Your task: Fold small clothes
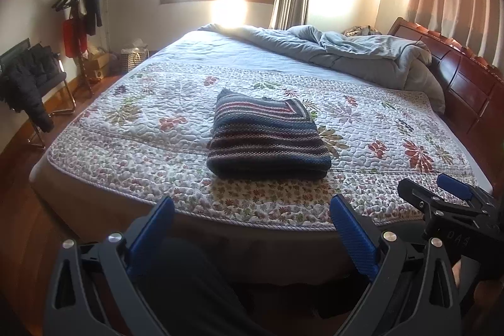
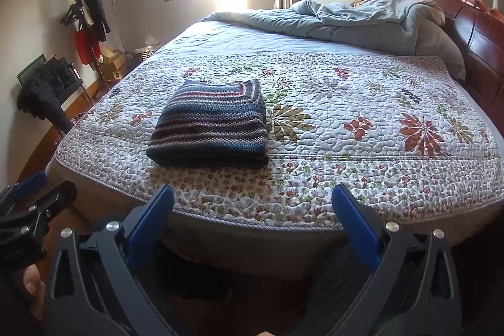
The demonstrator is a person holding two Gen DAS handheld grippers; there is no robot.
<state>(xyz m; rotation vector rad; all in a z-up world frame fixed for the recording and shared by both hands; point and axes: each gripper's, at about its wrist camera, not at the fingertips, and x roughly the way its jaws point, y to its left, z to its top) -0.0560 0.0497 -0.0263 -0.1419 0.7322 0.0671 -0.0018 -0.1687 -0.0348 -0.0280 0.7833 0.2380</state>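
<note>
Both grippers, left gripper (image 1: 252, 232) and right gripper (image 2: 252, 222), are hovering with jaws wide and empty, while the folded striped sweater (image 1: 267, 137) is sitting mid-frame ahead on the bed (image 1: 393, 128), nearer the left.

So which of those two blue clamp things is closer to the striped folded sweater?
Left, by a little. The left gripper hangs off the bed edge straight in front of the striped sweater. The right gripper is level with it but off to the sweater's right.
</note>
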